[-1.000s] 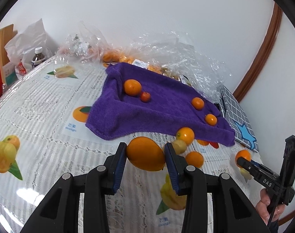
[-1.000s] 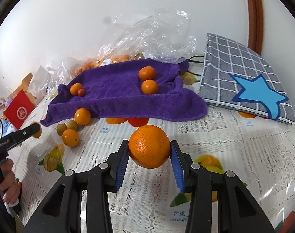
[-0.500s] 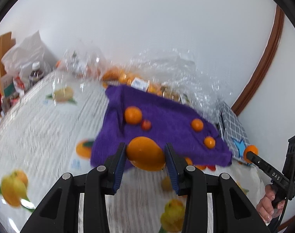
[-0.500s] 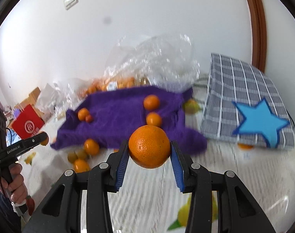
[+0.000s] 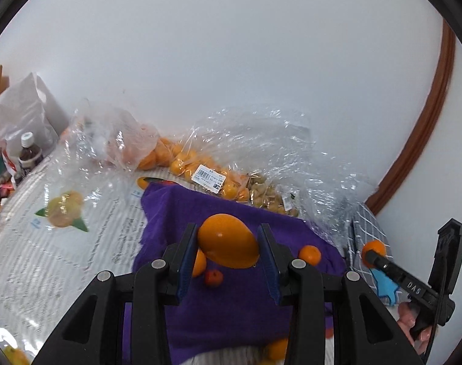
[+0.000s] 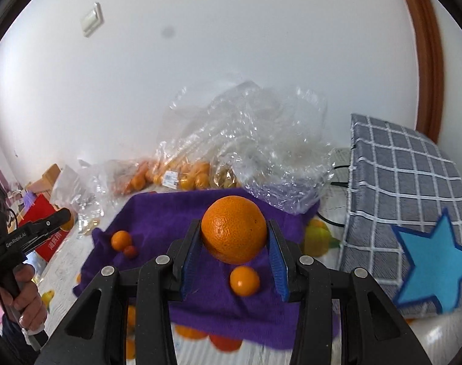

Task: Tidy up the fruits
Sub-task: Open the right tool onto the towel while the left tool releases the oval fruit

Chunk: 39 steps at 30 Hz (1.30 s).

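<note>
My left gripper (image 5: 227,254) is shut on a smooth oval orange fruit (image 5: 227,240), held above the purple towel (image 5: 231,310). My right gripper (image 6: 234,255) is shut on a round dimpled orange (image 6: 234,233), also above the purple towel (image 6: 158,222). On the towel lie small oranges (image 5: 309,255) (image 6: 244,280) (image 6: 120,239) and a small red fruit (image 5: 213,277) (image 6: 130,251). The right gripper with its orange shows at the right of the left wrist view (image 5: 373,251).
Clear plastic bags of oranges (image 5: 206,170) and crumpled wrap (image 6: 261,140) lie behind the towel by the wall. A grey checked bag with a blue star (image 6: 413,228) stands at right. A bottle (image 5: 28,152) and white bag stand far left. More fruit (image 6: 194,333) lies at the towel's near edge.
Both grippers have risen and moved forward over the purple towel, each still holding its fruit. The loose fruits in front of the towel have dropped out of view below.
</note>
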{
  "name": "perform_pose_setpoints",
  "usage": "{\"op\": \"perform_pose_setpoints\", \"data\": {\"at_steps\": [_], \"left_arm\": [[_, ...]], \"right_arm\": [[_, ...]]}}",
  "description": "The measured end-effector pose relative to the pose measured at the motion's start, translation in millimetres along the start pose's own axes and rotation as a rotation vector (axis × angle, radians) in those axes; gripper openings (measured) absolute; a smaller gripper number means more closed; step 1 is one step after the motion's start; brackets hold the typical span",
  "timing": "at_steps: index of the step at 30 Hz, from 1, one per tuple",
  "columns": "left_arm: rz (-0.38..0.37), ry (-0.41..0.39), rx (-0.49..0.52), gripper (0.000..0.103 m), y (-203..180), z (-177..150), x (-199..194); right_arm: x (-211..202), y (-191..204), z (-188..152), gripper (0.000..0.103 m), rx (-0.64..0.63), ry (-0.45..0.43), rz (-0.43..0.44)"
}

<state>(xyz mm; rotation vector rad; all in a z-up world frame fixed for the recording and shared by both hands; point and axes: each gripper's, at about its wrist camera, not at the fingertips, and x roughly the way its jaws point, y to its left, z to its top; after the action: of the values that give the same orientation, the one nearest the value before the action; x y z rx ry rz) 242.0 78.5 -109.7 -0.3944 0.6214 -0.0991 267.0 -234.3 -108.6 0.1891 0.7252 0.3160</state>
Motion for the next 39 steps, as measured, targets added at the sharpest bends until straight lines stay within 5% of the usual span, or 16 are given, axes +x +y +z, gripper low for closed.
{"op": "perform_pose_setpoints", "data": {"at_steps": [9,22,32,39], "left_arm": [[-0.026,0.077,-0.004,0.038,3.1,-23.8,35.0],[-0.010,0.115,0.052,0.038,-2.6,-35.7,50.5],[-0.061,0.169,0.092,0.038,-11.6,-43.4,59.1],[-0.064,0.226,0.117,0.038,-15.1,-49.2,69.3]], "right_arm": [[60.6,-1.5,-15.3,0.042,-0.029,0.148,-0.022],[76.0,-14.7,-24.5,0.043,-0.015,0.171,-0.073],[59.7,-13.3,-17.3,0.043,-0.021,0.125,-0.067],[35.3,-24.6,-11.4,0.054,0.012,0.038,-0.108]]}}
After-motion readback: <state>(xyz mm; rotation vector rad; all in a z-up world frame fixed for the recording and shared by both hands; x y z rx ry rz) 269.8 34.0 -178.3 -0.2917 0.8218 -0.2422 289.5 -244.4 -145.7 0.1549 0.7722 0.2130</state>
